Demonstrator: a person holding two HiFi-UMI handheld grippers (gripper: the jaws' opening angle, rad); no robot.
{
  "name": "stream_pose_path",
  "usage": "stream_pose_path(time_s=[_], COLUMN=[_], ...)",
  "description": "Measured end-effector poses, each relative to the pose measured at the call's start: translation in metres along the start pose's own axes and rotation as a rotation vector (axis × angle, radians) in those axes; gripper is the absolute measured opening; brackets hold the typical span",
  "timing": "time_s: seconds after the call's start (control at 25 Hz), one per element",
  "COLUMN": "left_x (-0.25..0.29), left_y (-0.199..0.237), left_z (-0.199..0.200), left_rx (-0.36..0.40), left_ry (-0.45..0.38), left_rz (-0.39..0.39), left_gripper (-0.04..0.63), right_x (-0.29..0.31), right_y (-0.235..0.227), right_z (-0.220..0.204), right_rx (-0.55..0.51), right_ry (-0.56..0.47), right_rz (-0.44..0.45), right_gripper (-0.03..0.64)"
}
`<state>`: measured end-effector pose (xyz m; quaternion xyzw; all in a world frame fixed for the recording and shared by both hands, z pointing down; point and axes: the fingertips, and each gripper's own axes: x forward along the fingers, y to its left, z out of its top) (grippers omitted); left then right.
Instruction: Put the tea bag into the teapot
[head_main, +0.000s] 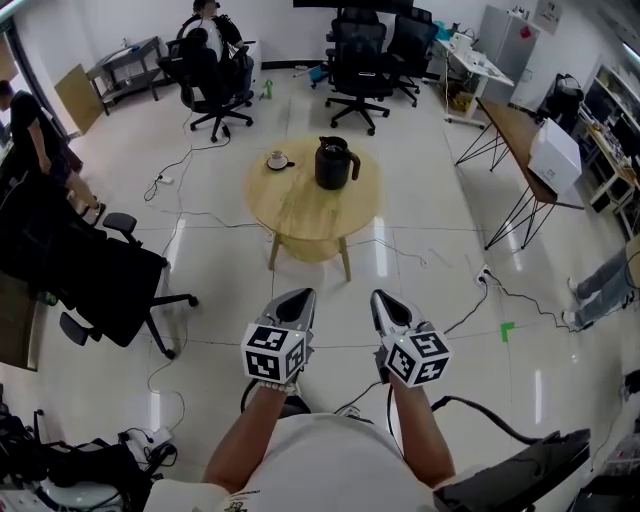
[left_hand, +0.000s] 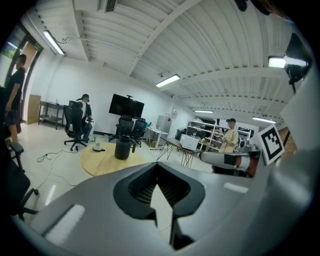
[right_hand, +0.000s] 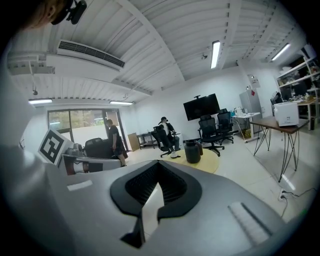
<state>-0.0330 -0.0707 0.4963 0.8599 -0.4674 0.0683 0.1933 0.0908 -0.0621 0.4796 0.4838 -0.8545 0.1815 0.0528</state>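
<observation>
- Glossy white floor (head_main: 440, 270) of an office, with cables trailing over it, black office chairs (head_main: 355, 50) at the far side and another black chair (head_main: 100, 270) at the left.
- Round wooden table (head_main: 300, 215) stands in the middle of the floor.
- A black teapot (head_main: 334, 163) stands upright on the table, close to its far edge and right of centre, lid on.
- A small cup on a saucer (head_main: 277, 160) sits near the table's far left edge, apart from the teapot.
- The tea bag cannot be made out at this range.
- The left gripper (head_main: 299, 295) is held over the floor on the near side of the table, well apart from it; its jaws meet at the tips with nothing between them.
- The right gripper (head_main: 383, 297) is just beside it, level with it, jaws likewise closed and empty.
- Both point toward the table.
</observation>
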Motion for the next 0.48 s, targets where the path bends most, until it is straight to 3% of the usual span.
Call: stream_pose_path(time_s=[0.48], left_x=[-0.0006], left_y=[0.0012], left_z=[0.0068], left_rx=[0.012], left_ry=[-0.006], left_rz=[-0.004], left_gripper=[0.012], right_x=[0.0021], right_y=[0.0038], right_z=[0.0003], right_rx=[0.005], right_ry=[-0.006], right_rz=[-0.001], right_gripper=[0.000])
